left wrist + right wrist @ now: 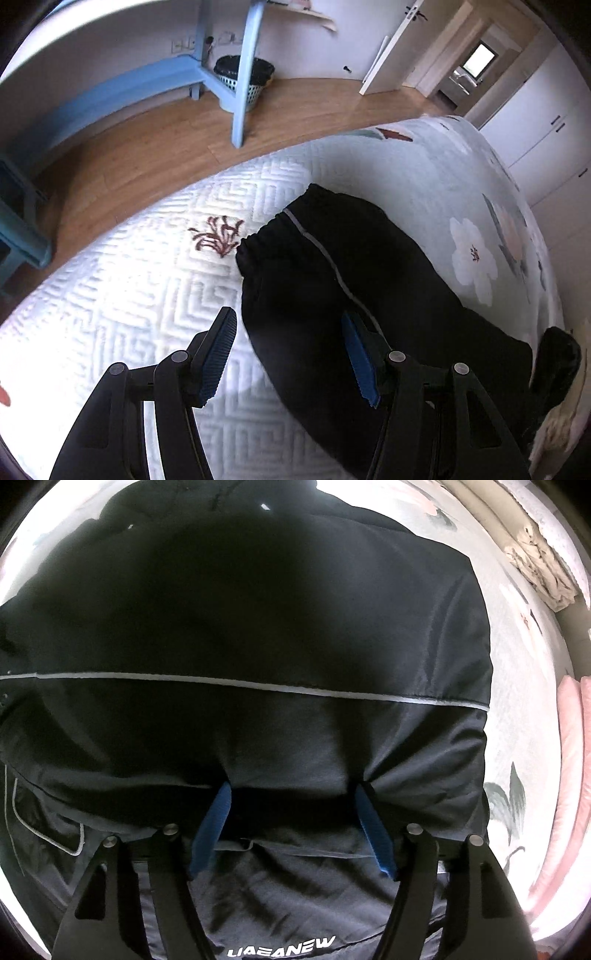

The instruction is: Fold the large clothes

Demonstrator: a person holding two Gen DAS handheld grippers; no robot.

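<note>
A large black jacket (332,266) with a thin grey stripe lies on the bed. In the left wrist view its sleeve with an elastic cuff (266,229) reaches toward the bed's edge. My left gripper (290,321) is open above the sleeve's edge, its left finger over the bedspread, its right finger over the black cloth. In the right wrist view the jacket (258,627) fills the frame, with white lettering at the bottom. My right gripper (293,790) is open, and its fingertips are tucked under a fold of the jacket.
The bed has a white quilted cover (129,295) and a pale floral blanket (472,254). A wooden floor (166,147), blue furniture legs (243,85) and a waste basket (243,77) lie beyond the bed's edge. Crumpled cloth (535,565) and pink bedding (569,760) sit at the right.
</note>
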